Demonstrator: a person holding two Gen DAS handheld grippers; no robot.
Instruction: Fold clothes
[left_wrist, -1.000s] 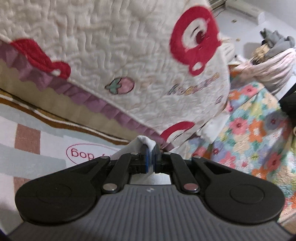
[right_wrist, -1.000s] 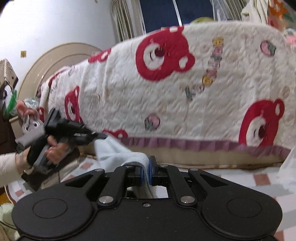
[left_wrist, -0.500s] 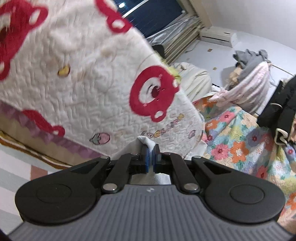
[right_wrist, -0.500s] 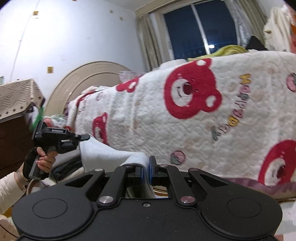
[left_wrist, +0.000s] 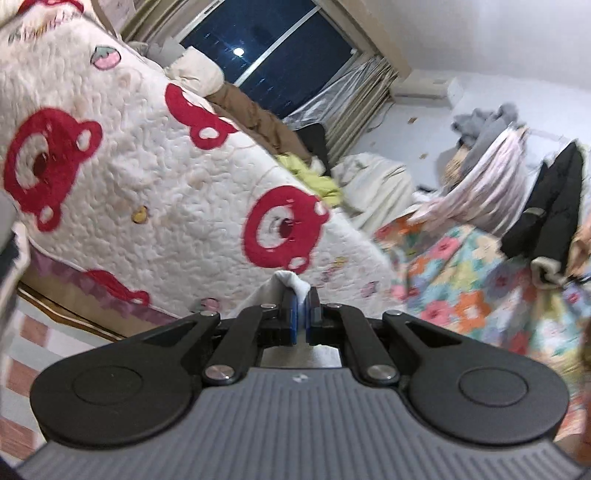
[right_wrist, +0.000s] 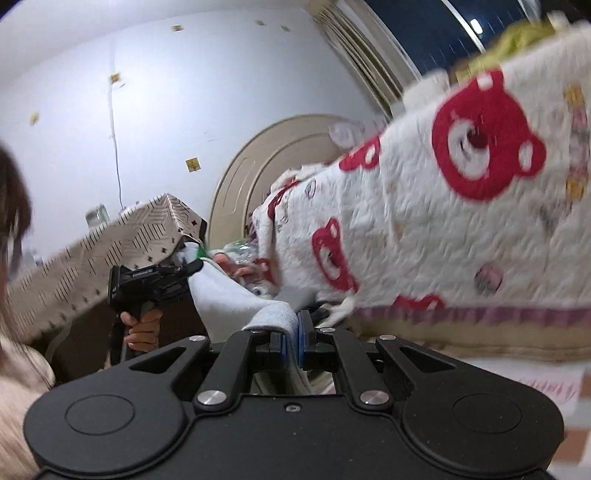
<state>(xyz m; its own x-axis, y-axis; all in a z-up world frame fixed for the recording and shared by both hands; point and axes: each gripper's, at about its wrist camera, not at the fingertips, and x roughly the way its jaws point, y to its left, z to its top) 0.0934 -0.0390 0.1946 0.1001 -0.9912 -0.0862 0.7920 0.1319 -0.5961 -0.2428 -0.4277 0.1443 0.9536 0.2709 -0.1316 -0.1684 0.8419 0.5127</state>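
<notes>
Behind both grippers stands a bed draped in a cream quilted bedspread with red bear faces (left_wrist: 155, 192), under a dark night window with pleated curtains (left_wrist: 273, 55). Compared with a second ago, the left wrist view has climbed: the striped floor rug (left_wrist: 22, 332) that filled its lower left has shrunk to a corner, and the window, a floral quilt (left_wrist: 461, 280) and a heap of clothes (left_wrist: 491, 166) on the far side have come into sight. The right wrist view has tilted and lifted as well, now showing more white wall (right_wrist: 147, 110) and the arched beige headboard (right_wrist: 258, 155).

A pale blue-white soft cloth garment (right_wrist: 229, 302) hangs stretched between the two tools, off the bed. The left gripper (left_wrist: 301, 310) points about level, its blue pads pressed together on a bunched corner of the garment. Seen from the right wrist, a hand (right_wrist: 142, 328) holds that gripper by its pistol handle, out to the left at about the same height. The right gripper (right_wrist: 291, 332) has its jaws clamped on the opposite edge of the garment.
</notes>
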